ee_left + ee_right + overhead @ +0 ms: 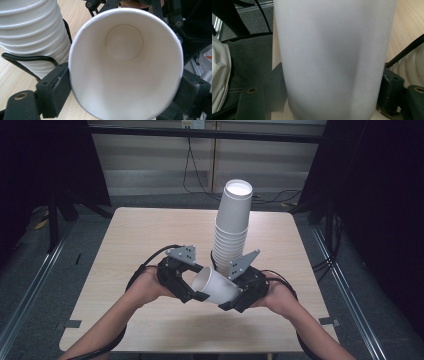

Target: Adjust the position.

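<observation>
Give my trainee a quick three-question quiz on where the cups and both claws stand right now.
1. True or false: the single cup stands upright on the table.
2. Which claw grips that cup by its body: A, the left claw, or B, the right claw?
3. Where is the cup stack relative to the two claws?

Key
1. False: it lies tilted, lifted between the claws, mouth toward the left claw.
2. B; the left claw's pads sit at the rim.
3. Just behind them, rising upright from the table.
</observation>
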The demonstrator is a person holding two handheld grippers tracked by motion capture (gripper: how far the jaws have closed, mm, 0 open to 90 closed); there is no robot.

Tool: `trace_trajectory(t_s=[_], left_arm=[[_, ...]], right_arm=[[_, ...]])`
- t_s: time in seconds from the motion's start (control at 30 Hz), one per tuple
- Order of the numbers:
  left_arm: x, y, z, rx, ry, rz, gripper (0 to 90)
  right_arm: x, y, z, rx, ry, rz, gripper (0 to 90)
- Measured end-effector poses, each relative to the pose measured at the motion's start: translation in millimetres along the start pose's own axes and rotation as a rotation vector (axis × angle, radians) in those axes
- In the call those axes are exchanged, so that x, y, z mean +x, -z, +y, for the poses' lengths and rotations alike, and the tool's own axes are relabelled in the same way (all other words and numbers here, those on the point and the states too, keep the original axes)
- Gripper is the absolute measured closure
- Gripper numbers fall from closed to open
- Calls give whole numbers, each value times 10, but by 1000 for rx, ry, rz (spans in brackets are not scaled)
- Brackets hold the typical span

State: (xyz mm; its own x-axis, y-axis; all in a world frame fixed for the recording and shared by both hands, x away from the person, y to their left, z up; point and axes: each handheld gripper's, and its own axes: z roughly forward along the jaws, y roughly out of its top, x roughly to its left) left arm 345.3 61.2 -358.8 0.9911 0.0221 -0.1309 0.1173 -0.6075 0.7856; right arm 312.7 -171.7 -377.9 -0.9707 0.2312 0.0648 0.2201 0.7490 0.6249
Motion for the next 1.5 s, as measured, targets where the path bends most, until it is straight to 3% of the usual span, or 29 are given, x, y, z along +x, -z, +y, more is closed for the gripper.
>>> trace_trajectory(t_s=[1.0, 1.37, 1.5], left_arm=[[-21, 18, -5, 0, 2, 11, 148], [-21, 17, 1, 22, -12, 15, 151], [-21, 39, 11, 24, -9, 27, 150]], right_arm=[[16, -48, -22, -23, -14, -2, 257], [23, -68, -40, -29, -17, -7, 252], [20, -53, -52, -53, -23, -13, 227]])
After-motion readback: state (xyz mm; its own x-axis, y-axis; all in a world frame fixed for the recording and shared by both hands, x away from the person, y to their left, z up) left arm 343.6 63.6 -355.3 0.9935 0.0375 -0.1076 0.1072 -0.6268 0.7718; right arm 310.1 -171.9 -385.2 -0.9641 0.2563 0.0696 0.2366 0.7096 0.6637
